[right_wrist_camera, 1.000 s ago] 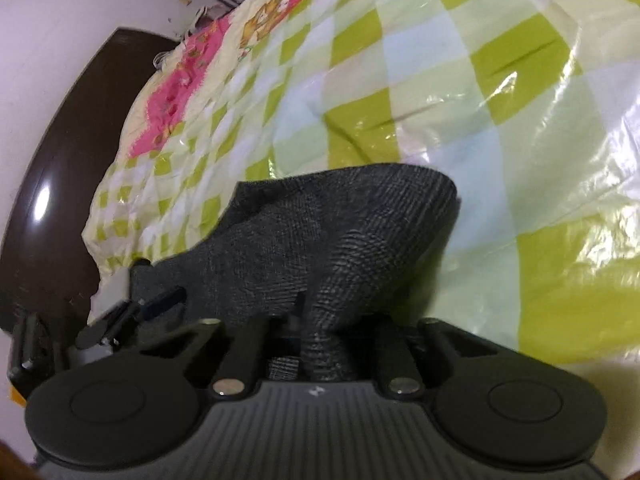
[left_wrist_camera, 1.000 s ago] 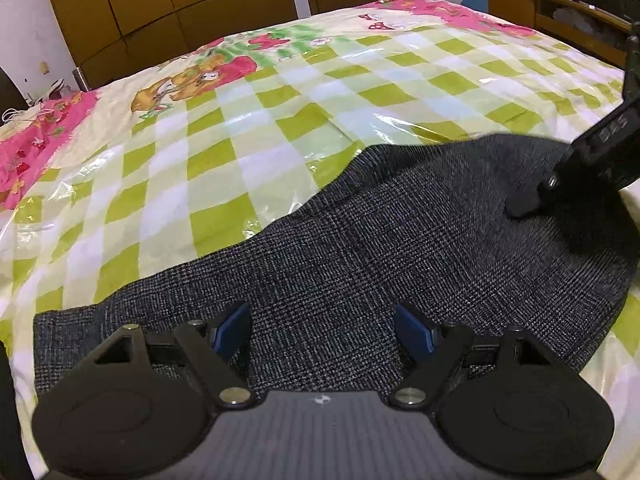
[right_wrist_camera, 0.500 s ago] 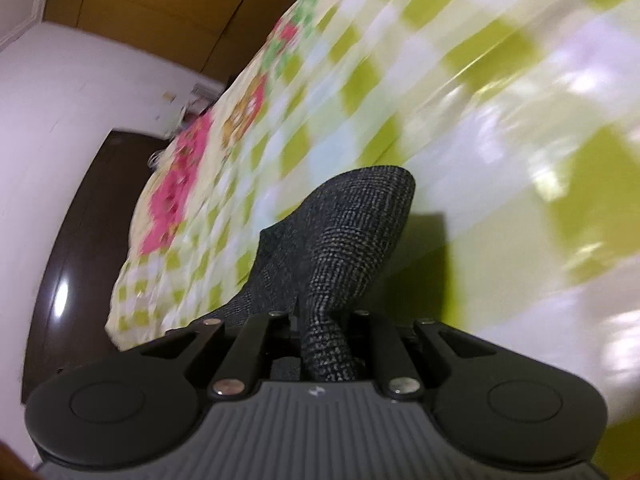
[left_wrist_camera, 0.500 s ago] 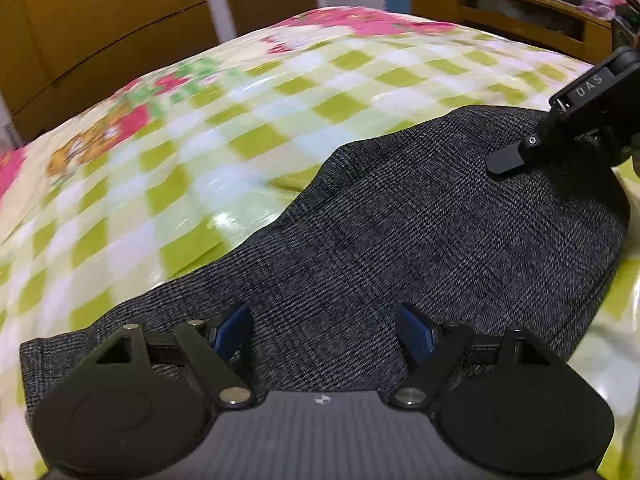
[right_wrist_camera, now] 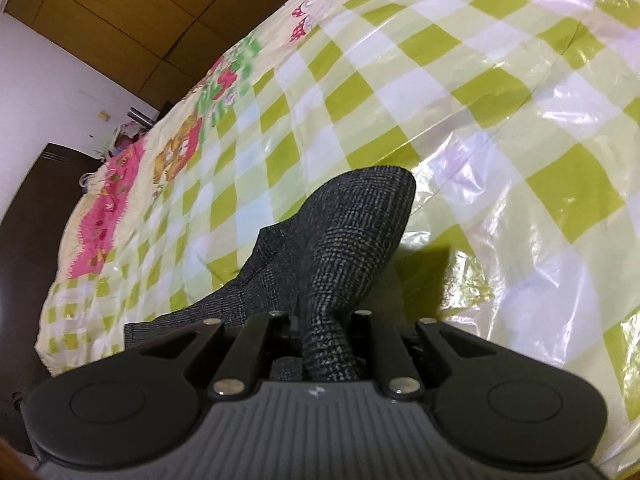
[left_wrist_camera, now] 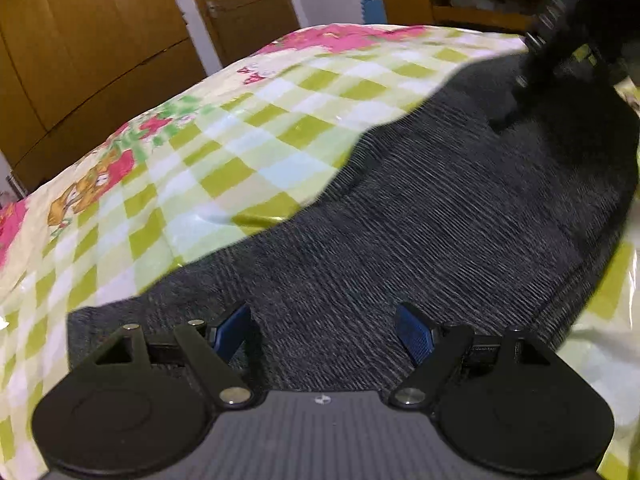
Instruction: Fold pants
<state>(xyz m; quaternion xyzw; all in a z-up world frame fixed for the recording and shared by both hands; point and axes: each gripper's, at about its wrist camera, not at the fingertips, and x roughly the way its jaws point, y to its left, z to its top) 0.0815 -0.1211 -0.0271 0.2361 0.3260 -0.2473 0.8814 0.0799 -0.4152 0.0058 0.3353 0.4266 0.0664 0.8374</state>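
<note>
1. Lying across a bed cover of green and white checks, the pants are dark grey with a fine check weave and run from the lower left of the left wrist view to its upper right.
2. Left gripper: jaws stand wide apart. Blue pads show on the inner faces. Nothing sits between them; the grey cloth lies below and ahead.
3. Right gripper: jaws stand narrow, clamped on a bunched fold of the pants. That fold rises from the jaws and hangs clear of the cover, casting a shadow beside it.
4. In the left wrist view, the right gripper appears as a dark blurred shape at the far end of the pants; its fingers cannot be made out there.
5. Cover print: pink flowers, red mushrooms and a cartoon figure along the border. Pink letters sit near the far edge; they look like "A A", but blur makes this uncertain.
6. A clear plastic sheet lies over the cover, glossy and wrinkled.
7. Wooden wardrobe doors stand behind the bed.
</note>
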